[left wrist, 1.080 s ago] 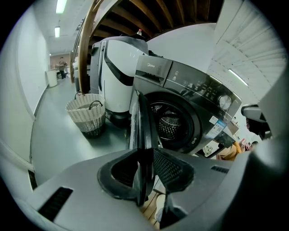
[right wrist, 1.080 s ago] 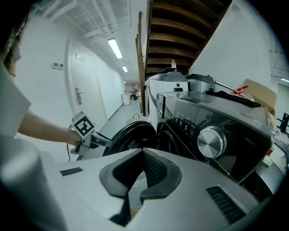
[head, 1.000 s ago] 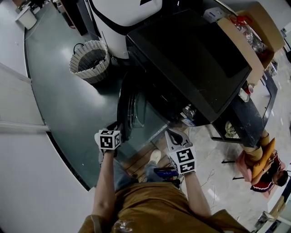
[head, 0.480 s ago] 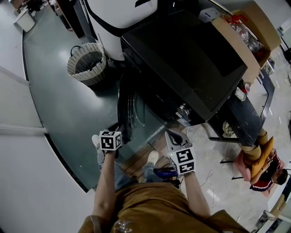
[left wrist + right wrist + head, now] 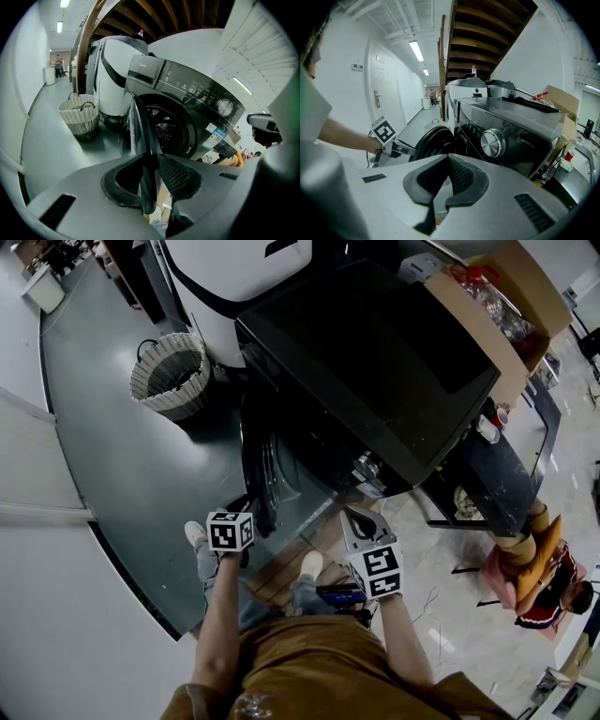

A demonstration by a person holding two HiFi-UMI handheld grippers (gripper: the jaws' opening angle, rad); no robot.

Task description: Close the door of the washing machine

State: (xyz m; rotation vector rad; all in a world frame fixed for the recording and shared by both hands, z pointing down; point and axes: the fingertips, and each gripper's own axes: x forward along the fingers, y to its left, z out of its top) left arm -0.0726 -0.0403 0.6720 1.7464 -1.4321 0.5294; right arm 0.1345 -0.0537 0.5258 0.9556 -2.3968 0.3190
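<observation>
The black washing machine (image 5: pixel 375 352) stands with its round door (image 5: pixel 261 460) swung out toward me. My left gripper (image 5: pixel 251 514) is at the door's free edge. In the left gripper view the dark door rim (image 5: pixel 143 136) runs between the pads, and the left gripper (image 5: pixel 152 176) is shut on it. The open drum (image 5: pixel 164 131) shows just right of the door. My right gripper (image 5: pixel 361 519) hangs in front of the machine's right half, shut with nothing between its pads (image 5: pixel 461 176). The right gripper view also shows the door (image 5: pixel 433 140) and the left gripper (image 5: pixel 407 149).
A wicker basket (image 5: pixel 169 376) sits on the grey floor left of the machine, beside a white appliance (image 5: pixel 234 268). A cardboard box (image 5: pixel 497 296) lies beyond the machine. A seated person (image 5: pixel 553 587) is at the far right. My shoes (image 5: pixel 309 563) are below the door.
The machine and basket have slid up and left in the head view. The left gripper stays on the door's edge and has shifted slightly right relative to the machine. Right gripper looks unchanged.
</observation>
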